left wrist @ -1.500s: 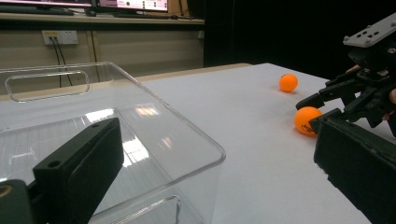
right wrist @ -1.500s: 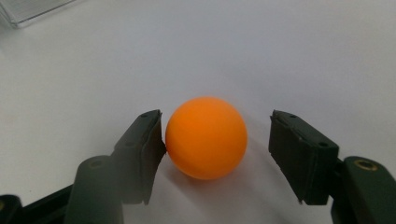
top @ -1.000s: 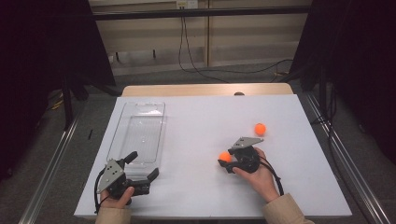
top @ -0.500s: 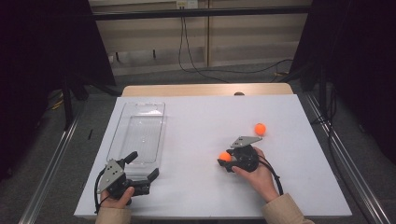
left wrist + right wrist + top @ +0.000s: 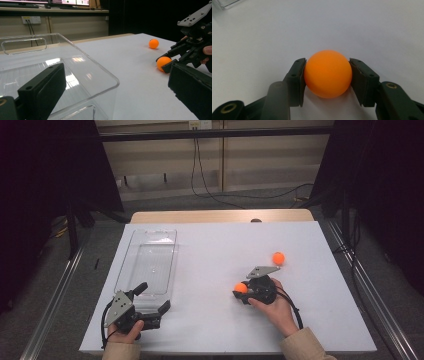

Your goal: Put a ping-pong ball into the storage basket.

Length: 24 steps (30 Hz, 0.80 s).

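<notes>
Right gripper (image 5: 327,82): fingers have just been closing and are now clamped on a small orange ball (image 5: 327,73) on the white worktop (image 5: 210,270). Left gripper (image 5: 150,302): fingers apart, straddling the near wall of the clear plastic tray (image 5: 150,262). Second orange ball (image 5: 278,258) lies near, loose.

Two orange balls (image 5: 241,288) (image 5: 278,258), one clear tray (image 5: 150,262)
</notes>
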Tool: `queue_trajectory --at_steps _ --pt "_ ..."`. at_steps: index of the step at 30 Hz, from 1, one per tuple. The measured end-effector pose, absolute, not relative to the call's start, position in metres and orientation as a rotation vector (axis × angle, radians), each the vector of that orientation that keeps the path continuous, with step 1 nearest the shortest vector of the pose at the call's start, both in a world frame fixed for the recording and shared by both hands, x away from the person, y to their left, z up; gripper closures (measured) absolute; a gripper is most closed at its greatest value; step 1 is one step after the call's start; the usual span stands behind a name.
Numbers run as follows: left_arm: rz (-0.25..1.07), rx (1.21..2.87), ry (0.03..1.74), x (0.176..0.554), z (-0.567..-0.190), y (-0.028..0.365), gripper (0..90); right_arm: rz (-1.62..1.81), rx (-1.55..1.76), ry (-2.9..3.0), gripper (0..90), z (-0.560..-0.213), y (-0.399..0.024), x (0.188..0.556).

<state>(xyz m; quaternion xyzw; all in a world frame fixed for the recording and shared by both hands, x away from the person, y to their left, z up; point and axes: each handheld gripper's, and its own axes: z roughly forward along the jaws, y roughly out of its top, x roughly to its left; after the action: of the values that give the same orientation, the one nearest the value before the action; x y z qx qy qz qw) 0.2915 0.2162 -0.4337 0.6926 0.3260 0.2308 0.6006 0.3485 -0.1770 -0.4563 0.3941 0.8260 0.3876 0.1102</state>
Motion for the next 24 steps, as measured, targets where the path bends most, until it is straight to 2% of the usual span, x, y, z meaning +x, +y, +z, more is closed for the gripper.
queue_trajectory --at_steps 24 --pt "0.534 1.607 0.753 0.2916 -0.4338 0.2161 1.4 1.133 1.163 2.421 51.0 -0.4567 -0.1780 0.3488"
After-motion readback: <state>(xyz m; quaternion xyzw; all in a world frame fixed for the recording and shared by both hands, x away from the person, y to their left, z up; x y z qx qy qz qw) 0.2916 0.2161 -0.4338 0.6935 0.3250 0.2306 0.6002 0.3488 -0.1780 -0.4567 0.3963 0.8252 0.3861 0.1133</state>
